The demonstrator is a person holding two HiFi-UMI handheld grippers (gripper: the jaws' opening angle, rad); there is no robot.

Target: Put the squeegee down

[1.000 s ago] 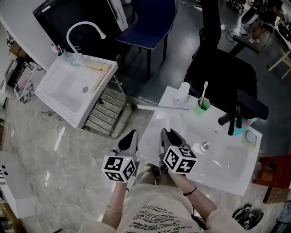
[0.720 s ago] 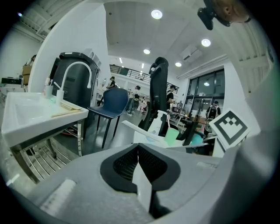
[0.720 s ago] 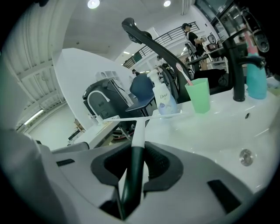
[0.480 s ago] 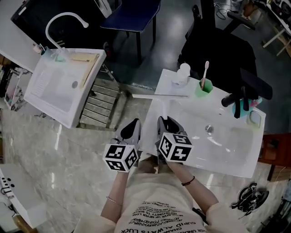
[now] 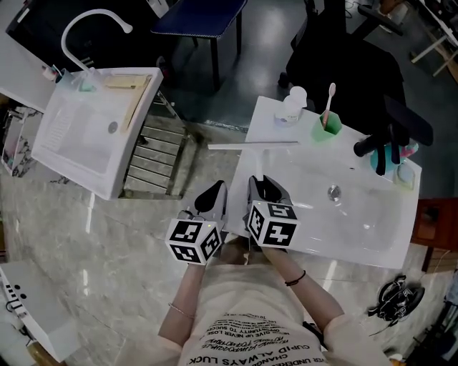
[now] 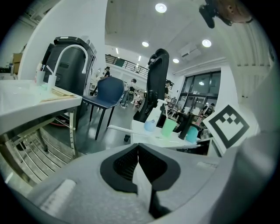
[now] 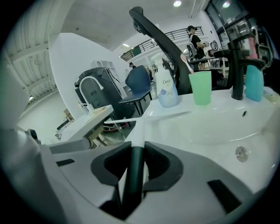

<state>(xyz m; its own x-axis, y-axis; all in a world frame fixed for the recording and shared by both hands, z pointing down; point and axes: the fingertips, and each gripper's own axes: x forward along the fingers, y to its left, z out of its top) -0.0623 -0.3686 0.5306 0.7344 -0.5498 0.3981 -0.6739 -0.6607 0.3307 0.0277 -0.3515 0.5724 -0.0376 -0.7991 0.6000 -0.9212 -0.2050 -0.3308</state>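
The squeegee (image 5: 250, 145) has a long white blade and a dark handle. Its blade stretches across the left end of the white washbasin (image 5: 372, 243); I cannot tell whether it touches. My right gripper (image 5: 265, 187) is shut on the handle, which runs between the pads in the right gripper view, where the squeegee (image 7: 139, 131) points away from the right gripper (image 7: 136, 153). My left gripper (image 5: 213, 194) hangs just left of it over the floor. In the left gripper view the left gripper (image 6: 138, 151) has its pads pressed together with nothing between them, and the squeegee's blade (image 6: 119, 129) shows ahead.
On the basin's far side stand a soap bottle (image 5: 290, 107), a green cup (image 5: 325, 130) with a toothbrush, a black tap (image 5: 378, 154) and a teal cup (image 5: 402, 151). A second sink unit (image 5: 86, 136) stands at left. A blue chair (image 5: 200, 14) and black office chair (image 5: 343, 64) lie beyond.
Both grippers have sunk a little and tipped further down, side by side. The right one keeps its hold on the squeegee. The head view has shifted, so the basin sits higher in the picture.
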